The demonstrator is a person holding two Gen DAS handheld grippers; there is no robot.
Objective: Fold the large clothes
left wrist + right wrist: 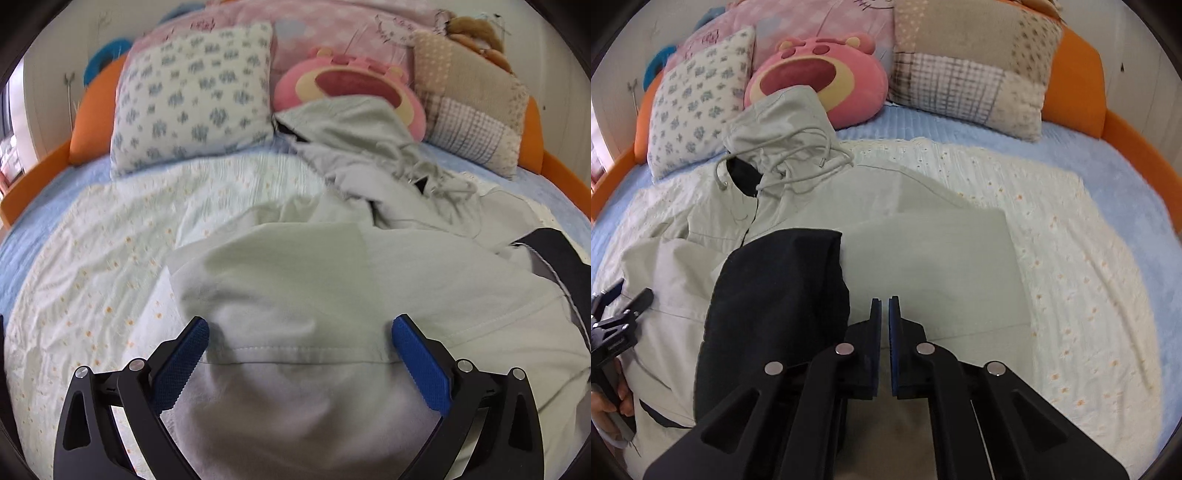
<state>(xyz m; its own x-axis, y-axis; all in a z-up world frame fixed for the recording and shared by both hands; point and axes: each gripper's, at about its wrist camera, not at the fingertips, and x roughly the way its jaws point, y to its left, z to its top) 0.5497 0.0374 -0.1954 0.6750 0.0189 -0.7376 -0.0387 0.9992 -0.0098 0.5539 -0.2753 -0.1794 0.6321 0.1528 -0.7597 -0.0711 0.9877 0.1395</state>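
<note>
A pale grey-green hooded jacket lies spread on the bed, hood toward the pillows, drawstrings loose. Its black lining shows where the front flap is turned back. In the left wrist view the jacket has a folded part lying over its body, with a stitched hem between the fingers. My left gripper is open, jaws wide on either side of that hem, just above the cloth. It also shows at the left edge of the right wrist view. My right gripper is shut and empty, over the jacket's lower body beside the black lining.
A pale floral bedspread covers a blue sheet. At the head stand a blue-flowered pillow, a pink bear cushion and a patchwork pillow. An orange bed frame rims the bed.
</note>
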